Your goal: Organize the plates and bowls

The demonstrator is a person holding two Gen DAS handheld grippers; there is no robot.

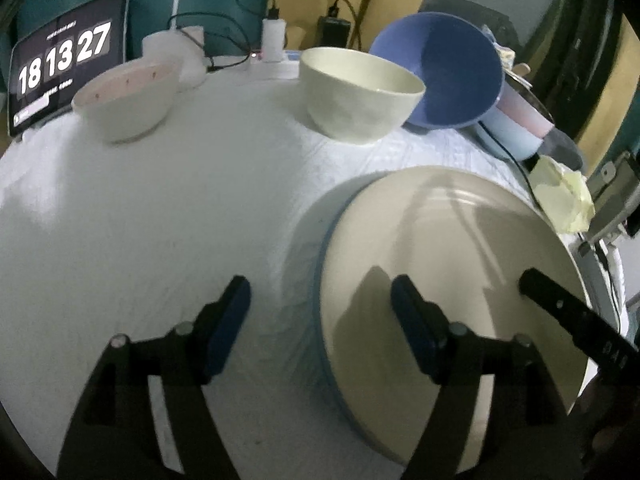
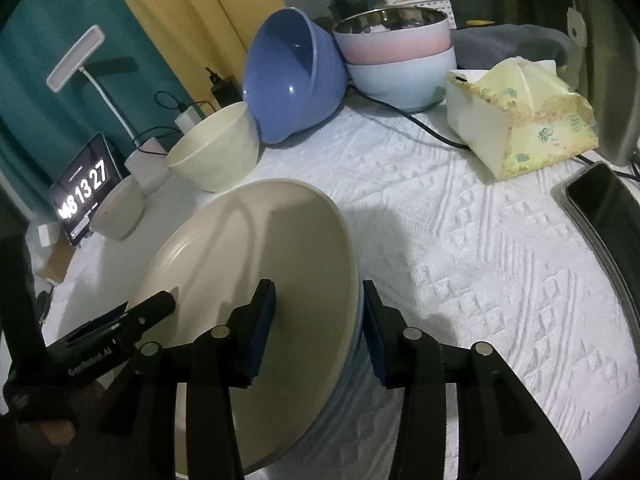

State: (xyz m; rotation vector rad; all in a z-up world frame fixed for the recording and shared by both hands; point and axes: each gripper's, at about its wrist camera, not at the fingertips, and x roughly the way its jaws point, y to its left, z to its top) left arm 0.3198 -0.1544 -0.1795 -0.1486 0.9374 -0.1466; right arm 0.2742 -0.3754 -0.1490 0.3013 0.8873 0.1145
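From the left wrist view, our left gripper (image 1: 320, 324) is spread wide and holds nothing; one finger hangs over the bare cloth (image 1: 160, 208), the other over the near part of the cream plate (image 1: 448, 248). The plate lies low on the cloth at our right, and a pale blue edge shows under its left rim, so it seems to sit on a second plate. Farther back stand a pinkish bowl (image 1: 124, 100) at left and a cream bowl (image 1: 360, 92) in the middle, with a blue bowl (image 1: 452, 72) tipped on its side just behind it.

From the right wrist view, our right gripper (image 2: 318, 332) straddles the plate's right rim, one finger over the face, the other outside the edge. The jaws are partly open and we cannot tell whether the pads touch. A pink and a pale blue bowl (image 2: 396, 64) sit nested at the back, near a tissue box (image 2: 520, 128).

We judge the plate to be stiff, smooth and breakable, probably fairly heavy for a rim hold. Its glaze looks slippery, so we would grip the rim squarely, pads well onto the face, and support the opposite side with our left gripper.
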